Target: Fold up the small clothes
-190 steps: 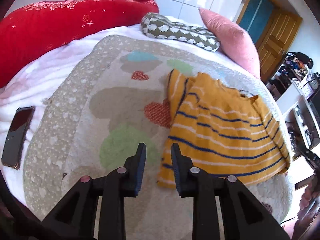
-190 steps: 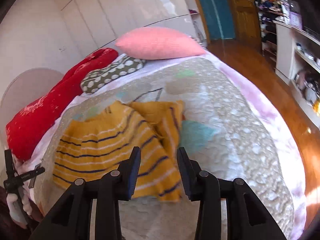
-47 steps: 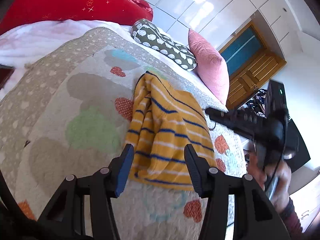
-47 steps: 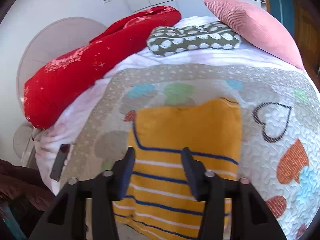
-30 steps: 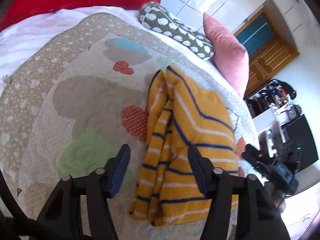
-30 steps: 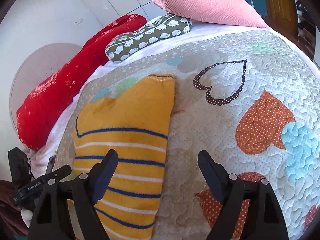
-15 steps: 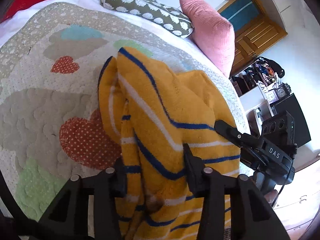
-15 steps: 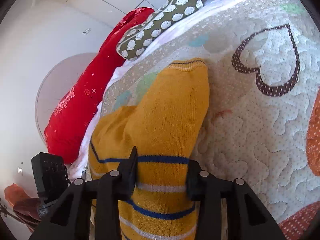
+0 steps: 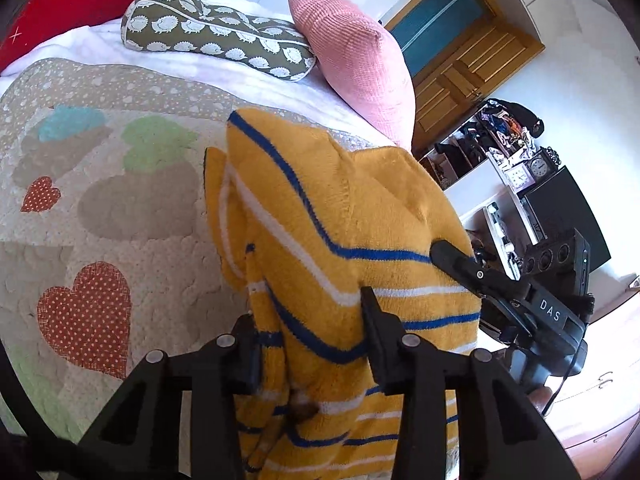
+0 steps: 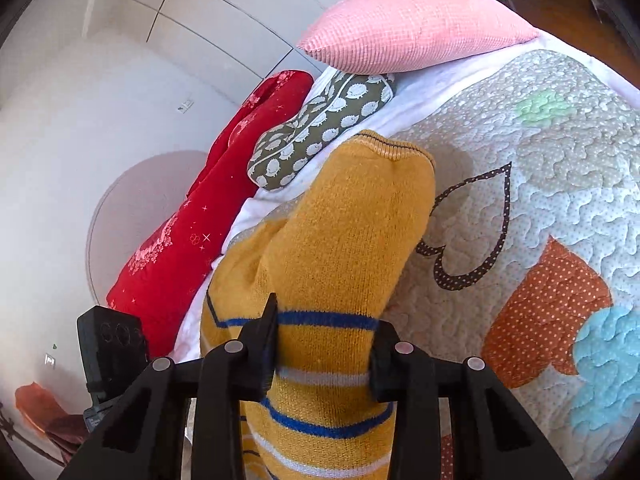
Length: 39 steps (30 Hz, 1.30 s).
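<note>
A small yellow sweater [image 9: 320, 220] with blue and white stripes hangs lifted above the heart-patterned quilt [image 9: 100, 208]. My left gripper [image 9: 310, 344] is shut on its near edge, with bunched knit pressed between both fingers. In the right wrist view the same sweater [image 10: 344, 240] rises from my right gripper [image 10: 324, 356], which is shut on its striped end; the ribbed hem points up and away. The right gripper's body [image 9: 532, 304] also shows in the left wrist view, at the sweater's right side. The part of the sweater below both grippers is hidden.
A pink cushion [image 9: 352, 64], a green hedgehog-print bolster [image 9: 216, 36] and a red pillow [image 10: 208, 232] lie at the head of the bed. A wooden door [image 9: 460, 68] and cluttered shelves [image 9: 508, 152] stand to the right, off the bed. A hand [image 9: 540, 396] holds the right gripper.
Both grippers closed on the near end of the folded sweater and lifted it off the quilt. It lay flat a second ago and now hangs bunched between them.
</note>
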### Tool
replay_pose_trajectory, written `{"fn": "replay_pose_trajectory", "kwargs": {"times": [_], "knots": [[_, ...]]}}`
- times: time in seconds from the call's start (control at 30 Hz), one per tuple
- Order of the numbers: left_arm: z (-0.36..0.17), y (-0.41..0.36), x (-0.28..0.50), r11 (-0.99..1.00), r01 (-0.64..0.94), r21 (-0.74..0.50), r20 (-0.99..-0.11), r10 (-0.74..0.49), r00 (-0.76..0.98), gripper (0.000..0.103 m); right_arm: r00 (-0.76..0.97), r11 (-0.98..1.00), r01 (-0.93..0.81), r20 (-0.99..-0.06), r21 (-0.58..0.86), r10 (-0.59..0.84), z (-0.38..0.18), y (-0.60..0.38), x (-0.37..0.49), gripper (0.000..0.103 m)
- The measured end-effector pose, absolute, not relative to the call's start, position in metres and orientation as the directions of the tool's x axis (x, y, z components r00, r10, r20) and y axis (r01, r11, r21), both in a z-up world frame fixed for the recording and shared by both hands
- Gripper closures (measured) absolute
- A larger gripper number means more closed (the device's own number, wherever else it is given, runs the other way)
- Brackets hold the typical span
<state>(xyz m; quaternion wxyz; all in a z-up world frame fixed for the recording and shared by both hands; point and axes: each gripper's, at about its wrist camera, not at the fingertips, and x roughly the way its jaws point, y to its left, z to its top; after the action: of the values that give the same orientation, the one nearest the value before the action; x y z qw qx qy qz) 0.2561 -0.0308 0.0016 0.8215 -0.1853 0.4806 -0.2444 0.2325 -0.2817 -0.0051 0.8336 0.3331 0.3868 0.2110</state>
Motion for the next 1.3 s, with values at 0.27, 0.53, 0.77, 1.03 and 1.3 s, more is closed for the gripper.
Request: {"fn": "replay_pose_trajectory", "kwargs": {"times": [0.27, 0.53, 0.77, 1.03, 1.3], "knots": [[-0.014, -0.032, 0.255, 0.84, 0.206, -0.502, -0.733, -0.54, 0.414, 0.064, 0.606, 0.72, -0.081, -0.539, 0.69, 0.585, -0.02, -0.289, 0.23, 0.065], [-0.012, -0.034, 0.254, 0.869, 0.196, -0.454, -0.753, -0.491, 0.438, 0.065, 0.607, 0.731, -0.086, -0.546, 0.677, 0.578, -0.026, -0.286, 0.238, 0.065], [0.004, -0.046, 0.236, 0.933, 0.215, -0.29, -0.771, -0.361, 0.525, 0.072, 0.617, 0.742, -0.103, -0.542, 0.663, 0.571, -0.023, -0.281, 0.237, 0.065], [0.029, -0.059, 0.216, 0.96, 0.226, -0.163, -0.742, -0.271, 0.613, 0.076, 0.641, 0.75, -0.142, -0.518, 0.646, 0.567, -0.011, -0.277, 0.225, 0.065], [0.029, -0.059, 0.217, 0.964, 0.219, -0.15, -0.747, -0.256, 0.614, 0.076, 0.651, 0.759, -0.154, -0.513, 0.632, 0.56, -0.005, -0.273, 0.225, 0.065]]}}
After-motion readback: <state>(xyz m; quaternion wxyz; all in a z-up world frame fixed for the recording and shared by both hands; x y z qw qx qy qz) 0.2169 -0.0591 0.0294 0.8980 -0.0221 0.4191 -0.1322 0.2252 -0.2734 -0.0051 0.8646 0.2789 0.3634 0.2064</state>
